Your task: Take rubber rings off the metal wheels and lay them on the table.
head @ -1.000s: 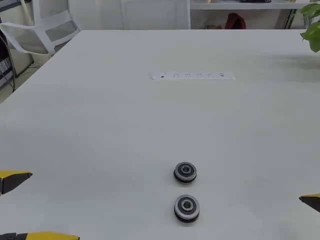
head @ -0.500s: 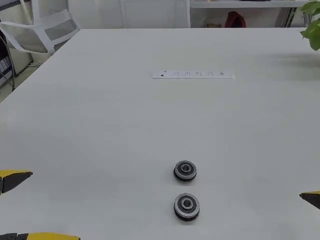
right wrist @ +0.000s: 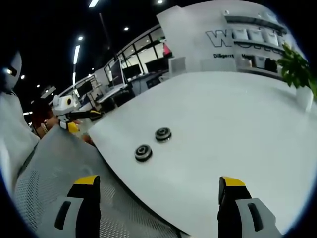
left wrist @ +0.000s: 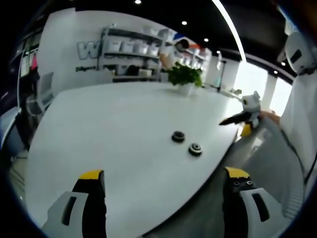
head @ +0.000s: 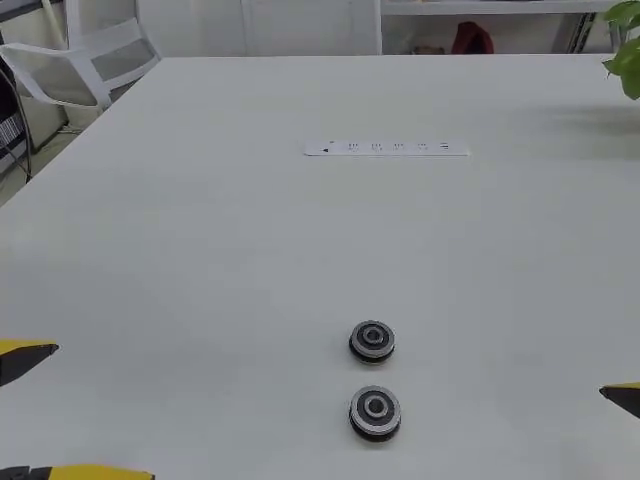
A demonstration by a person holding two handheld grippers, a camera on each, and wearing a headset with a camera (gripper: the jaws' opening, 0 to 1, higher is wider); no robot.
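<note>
Two small metal wheels with black rubber rings lie flat on the white table, one just behind the other. The same pair appears in the left gripper view and in the right gripper view. My left gripper is open over the table's near left edge, its yellow tips at the head view's left border. My right gripper is open off the near right edge, one tip at the right border. Both are well away from the wheels, holding nothing.
A white power strip lies flat in the table's middle, farther back. A white chair stands at the far left corner and a potted plant at the far right. Shelving lines the back wall.
The head camera has shifted slightly. The left gripper's tips have slid a little toward the left border. The wheels have not moved.
</note>
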